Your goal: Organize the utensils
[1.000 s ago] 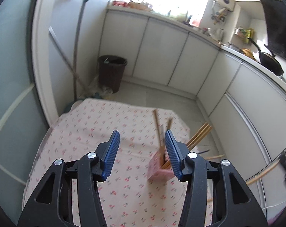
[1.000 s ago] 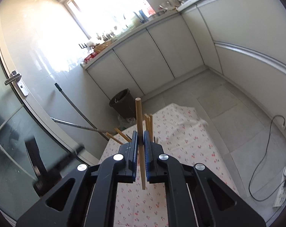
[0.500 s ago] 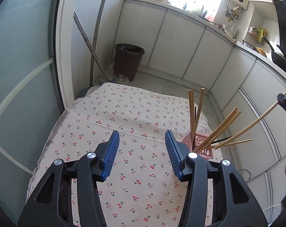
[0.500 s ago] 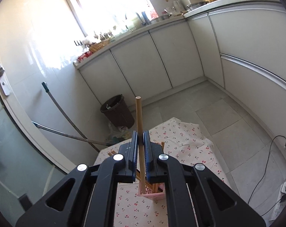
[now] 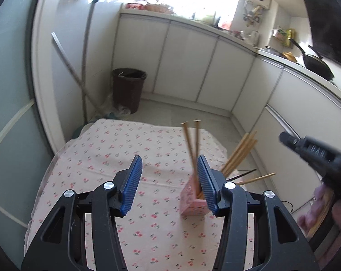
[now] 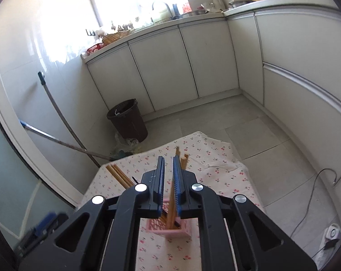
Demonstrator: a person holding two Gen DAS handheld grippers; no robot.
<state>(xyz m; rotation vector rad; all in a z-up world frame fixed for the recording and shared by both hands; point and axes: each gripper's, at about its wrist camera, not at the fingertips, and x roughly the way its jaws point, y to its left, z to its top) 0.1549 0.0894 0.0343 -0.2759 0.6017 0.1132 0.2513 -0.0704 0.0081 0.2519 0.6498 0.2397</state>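
Note:
A pink slotted holder [image 5: 193, 201] stands on the cherry-print tablecloth [image 5: 116, 149], with several wooden chopsticks [image 5: 238, 155] and one black stick leaning out of it. My left gripper [image 5: 169, 180] is open and empty, hovering above the table just left of the holder. My right gripper [image 6: 168, 185] is directly over the holder [image 6: 170, 228]; its jaws stand slightly apart, and a wooden chopstick [image 6: 171, 205] stands between them with its lower end in the holder. The right gripper also shows in the left wrist view [image 5: 315, 153], blurred.
A brown waste bin [image 5: 127, 90] and leaning mop handles [image 5: 84, 72] stand on the floor beyond the table's far edge. White cabinets [image 6: 170, 67] line the back and right. A cable and socket [image 6: 330, 234] lie on the floor to the right.
My right gripper came down over the holder, lowered the chopstick into it and parted its jaws. My left gripper shifted so the holder now sits by its right finger.

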